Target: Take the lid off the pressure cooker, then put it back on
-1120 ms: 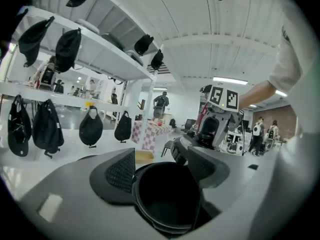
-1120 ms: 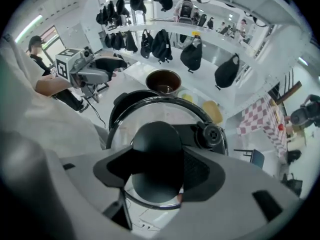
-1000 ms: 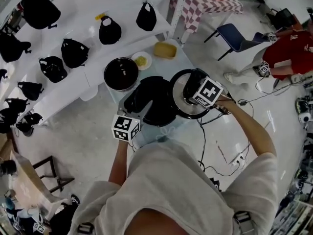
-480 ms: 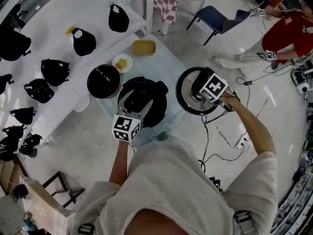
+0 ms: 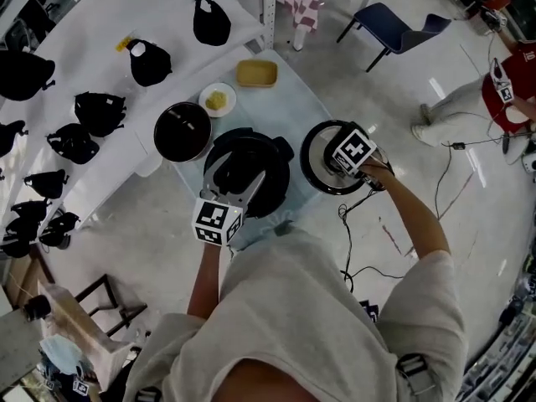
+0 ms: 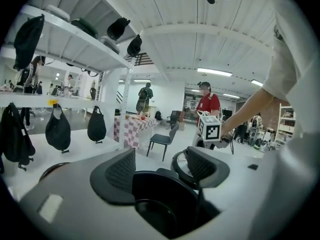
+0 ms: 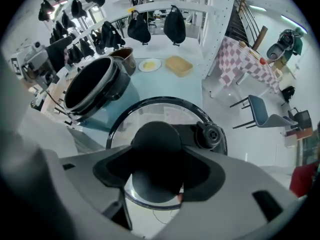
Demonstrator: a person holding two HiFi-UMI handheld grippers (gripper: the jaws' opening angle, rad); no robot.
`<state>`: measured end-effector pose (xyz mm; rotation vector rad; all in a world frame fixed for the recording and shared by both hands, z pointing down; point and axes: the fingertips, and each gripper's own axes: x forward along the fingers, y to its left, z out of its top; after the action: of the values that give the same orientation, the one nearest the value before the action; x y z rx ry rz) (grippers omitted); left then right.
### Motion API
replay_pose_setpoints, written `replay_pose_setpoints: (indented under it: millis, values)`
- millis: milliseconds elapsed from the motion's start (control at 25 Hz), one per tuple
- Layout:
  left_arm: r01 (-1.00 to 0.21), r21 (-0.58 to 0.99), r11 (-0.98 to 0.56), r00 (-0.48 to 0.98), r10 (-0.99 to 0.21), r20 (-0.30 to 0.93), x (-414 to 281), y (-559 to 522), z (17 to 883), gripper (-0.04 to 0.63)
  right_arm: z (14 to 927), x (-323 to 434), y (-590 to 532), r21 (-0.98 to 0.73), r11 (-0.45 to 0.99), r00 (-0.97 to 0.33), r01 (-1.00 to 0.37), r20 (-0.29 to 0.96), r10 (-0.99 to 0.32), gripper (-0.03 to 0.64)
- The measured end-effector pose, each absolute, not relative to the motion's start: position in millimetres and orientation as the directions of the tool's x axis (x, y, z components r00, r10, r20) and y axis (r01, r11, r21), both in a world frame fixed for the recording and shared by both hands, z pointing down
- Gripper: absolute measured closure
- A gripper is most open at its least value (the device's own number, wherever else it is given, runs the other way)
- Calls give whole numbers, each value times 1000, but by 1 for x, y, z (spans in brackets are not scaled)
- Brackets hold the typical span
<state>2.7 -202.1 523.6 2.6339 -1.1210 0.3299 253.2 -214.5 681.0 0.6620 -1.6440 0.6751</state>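
Note:
The black pressure cooker (image 5: 247, 170) stands open on the pale blue table (image 5: 285, 107). Its glass lid (image 5: 322, 170) with a black rim hangs to the cooker's right, over the table's right edge. My right gripper (image 5: 339, 162) points down and is shut on the lid's black knob (image 7: 156, 154); in the right gripper view the gripper (image 7: 156, 171) has that knob between its jaws. My left gripper (image 5: 239, 184) reaches over the cooker's near rim. In the left gripper view this gripper (image 6: 160, 166) is open, with the cooker's dark mouth (image 6: 157, 199) below the jaws.
A black bowl (image 5: 182, 131), a small plate of yellow food (image 5: 217, 100) and a yellow tray (image 5: 256, 73) sit behind the cooker. A white shelf holds several black bags (image 5: 100, 111). A blue chair (image 5: 394, 23), a seated person in red (image 5: 515, 82) and floor cables (image 5: 368, 224) are to the right.
The right gripper has carried the lid from over the cooker's right side to the right and down, clear of the cooker. The left gripper has shifted slightly at the cooker's near rim.

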Motion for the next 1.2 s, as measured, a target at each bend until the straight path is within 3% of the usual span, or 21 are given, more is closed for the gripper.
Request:
replay_pose_setpoints:
  millis: [560, 1200]
  values:
    - [-803, 109, -586, 581, -730, 360, -29, -199, 523, 275, 789, 232, -240, -98, 648, -151, -755, 988, -26, 345]
    - [-822, 120, -556, 557, -744, 370, -48, -188, 529, 275, 816, 222, -226, -85, 669, -139, -738, 990, -28, 341]
